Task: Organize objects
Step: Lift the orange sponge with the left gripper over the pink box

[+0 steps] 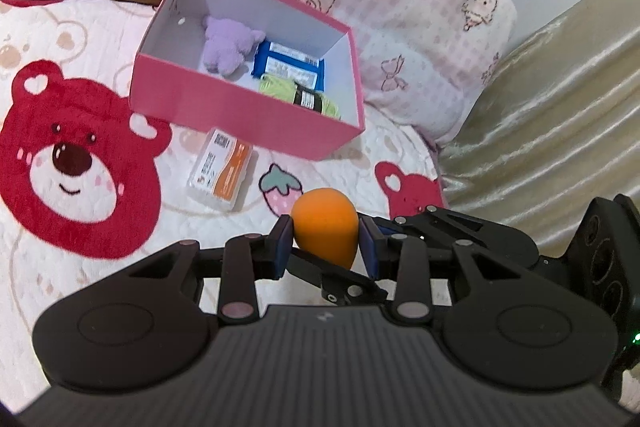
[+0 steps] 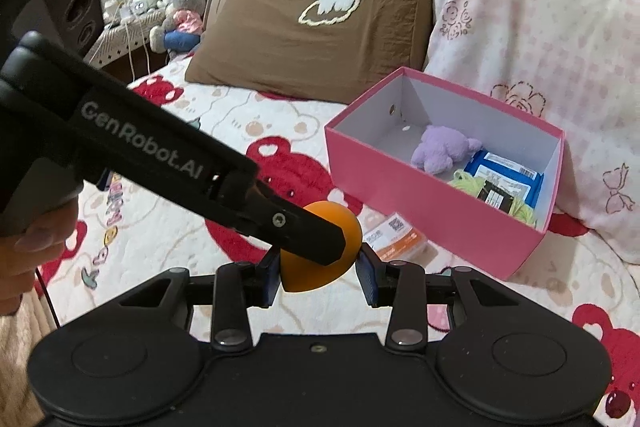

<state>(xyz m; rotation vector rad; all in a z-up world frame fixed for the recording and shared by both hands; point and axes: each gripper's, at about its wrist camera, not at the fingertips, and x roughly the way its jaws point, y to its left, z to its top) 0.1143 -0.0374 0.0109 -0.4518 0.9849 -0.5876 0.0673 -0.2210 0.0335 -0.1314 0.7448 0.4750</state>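
An orange egg-shaped sponge [image 1: 325,227] sits between the blue pads of my left gripper [image 1: 325,241], which is shut on it above the bedspread. In the right wrist view the same sponge [image 2: 348,247] lies between the pads of my right gripper [image 2: 320,273], whose jaws stand slightly wider than the sponge; the left gripper's finger [image 2: 296,227] crosses over it. A pink open box [image 1: 224,107] holds a purple plush [image 1: 228,47], a blue packet [image 1: 290,65] and green yarn [image 1: 304,95]. An orange-and-white packet [image 1: 222,167] lies on the bed in front of the box.
A bear-print bedspread [image 1: 80,155] covers the bed. A brown pillow [image 2: 304,27] and a pink checked pillow [image 2: 540,47] lean at the headboard behind the box [image 2: 420,195]. A side table with stuffed toys [image 2: 176,11] stands at far left.
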